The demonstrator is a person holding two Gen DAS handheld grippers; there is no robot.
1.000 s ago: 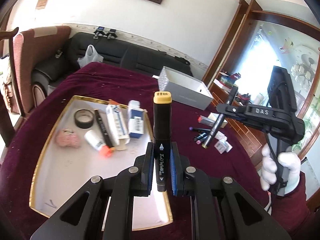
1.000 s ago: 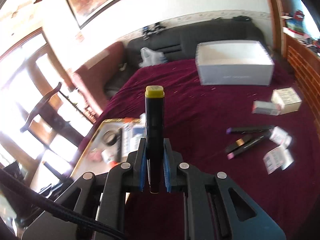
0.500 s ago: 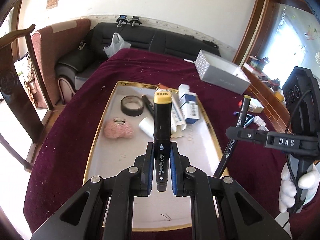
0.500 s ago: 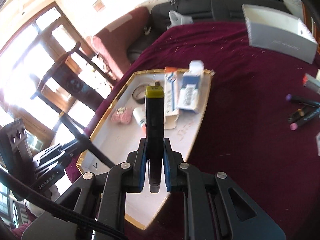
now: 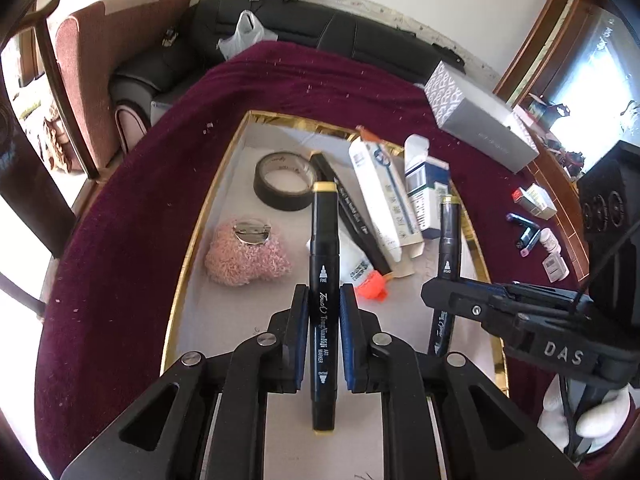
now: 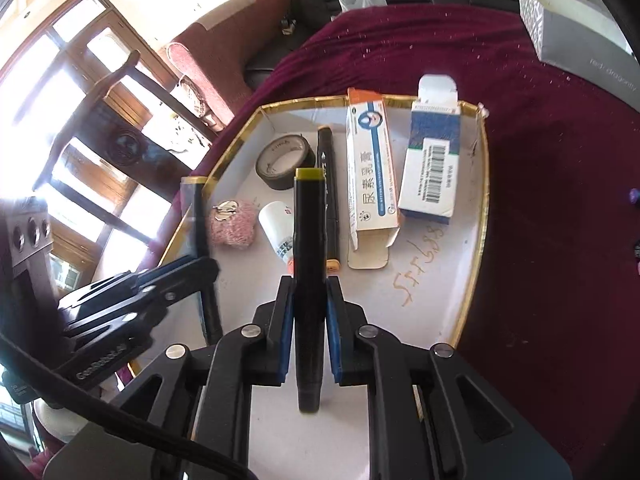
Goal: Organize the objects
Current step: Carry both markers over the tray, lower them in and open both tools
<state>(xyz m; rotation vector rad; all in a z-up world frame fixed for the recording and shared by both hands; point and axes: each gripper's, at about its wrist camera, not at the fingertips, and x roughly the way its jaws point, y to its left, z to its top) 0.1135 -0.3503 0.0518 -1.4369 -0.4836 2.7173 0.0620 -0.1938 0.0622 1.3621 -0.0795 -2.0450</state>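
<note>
Both tongs have dropped over the gold-rimmed tray (image 5: 182, 280) on the maroon-clothed counter (image 5: 132, 208). Left tongs (image 5: 324, 312) clamp a black "Touch" art marker (image 5: 323, 240), yellow cap pointing away; right tongs (image 6: 308, 308) clamp a similar marker (image 6: 308, 220), its print probably turned away.

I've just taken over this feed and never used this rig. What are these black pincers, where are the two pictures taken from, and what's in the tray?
No robot here: a person holds two black hand-held grippers, each with a fisheye camera looking along its fingers. The left gripper and the right gripper each clamp a black yellow-capped marker. Below lies a gold-rimmed white tray on a maroon cloth, holding a black tape roll, a pink fuzzy brooch, two medicine boxes, a small white bottle and another marker.
</note>
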